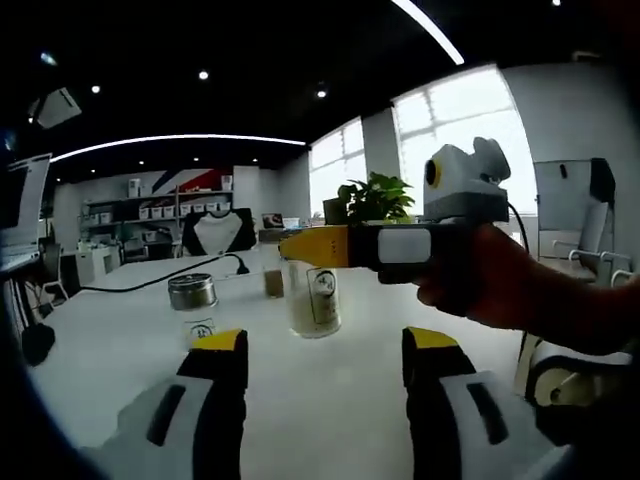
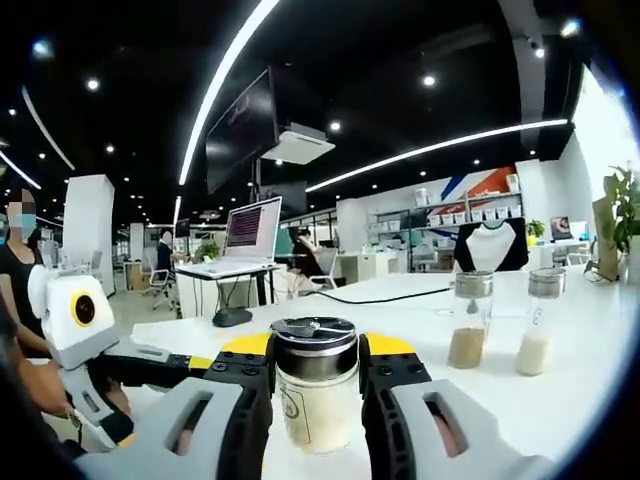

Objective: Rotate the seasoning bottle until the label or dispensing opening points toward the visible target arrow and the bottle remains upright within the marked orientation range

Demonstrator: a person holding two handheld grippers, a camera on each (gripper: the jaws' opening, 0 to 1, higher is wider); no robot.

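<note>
Closing on the seasoning bottle at bottom centre of the right gripper view, the right gripper is pressing its yellow-tipped jaws against both sides, just under the metal cap. The bottle is standing upright on the white table, nearly full of pale seasoning, so I judge it moderately heavy, with rigid, slick, probably glass walls that could slip or crack; holding high near the cap, as now, looks sensible for turning it. No target arrow is showing. In the left gripper view the left gripper is hanging open and empty at the bottom of the frame, while the same bottle is sitting mid-frame beyond it under the right gripper reaching in from the right. Further off, two more shakers are standing at right of the right gripper view, and a low round tin is resting left of centre.
</note>
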